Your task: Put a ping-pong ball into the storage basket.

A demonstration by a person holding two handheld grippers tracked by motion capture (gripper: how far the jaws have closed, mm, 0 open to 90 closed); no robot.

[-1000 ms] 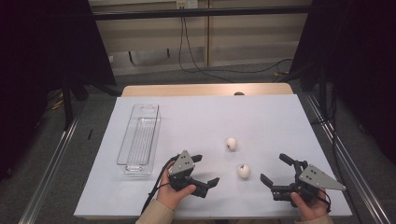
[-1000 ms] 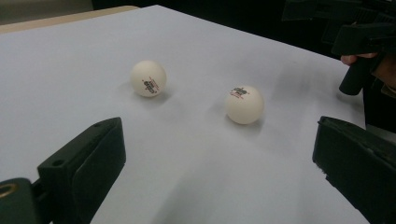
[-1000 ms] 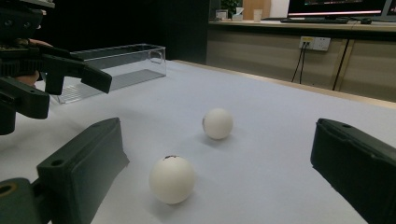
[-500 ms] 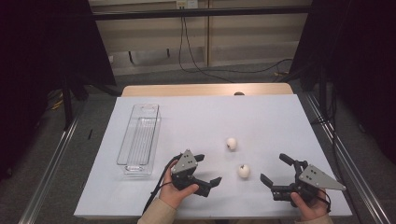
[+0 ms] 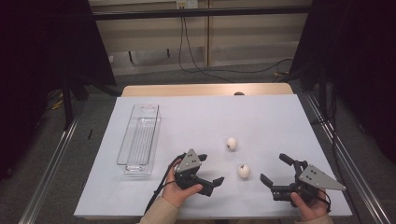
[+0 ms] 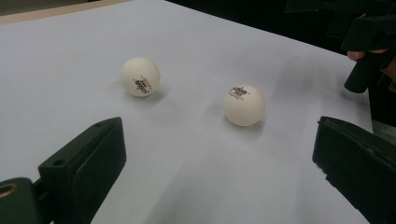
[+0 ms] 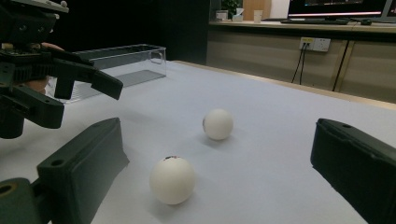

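High view: two white balls lie on the white worktop, between the two hand-held grippers. The near ball sits just right of the left hand-held gripper and left of the right hand-held gripper; the far ball lies beyond it, apart from it. Both are spheres with no long axis. Printed marks show on each: in the left gripper view, the near ball carries its mark on the upper face, the far ball on the side toward the camera. Both hand-held grippers hold nothing, jaws spread wide, resting low over the worktop and pointing toward the balls. A clear plastic tray lies at the left, long axis running away from the person.
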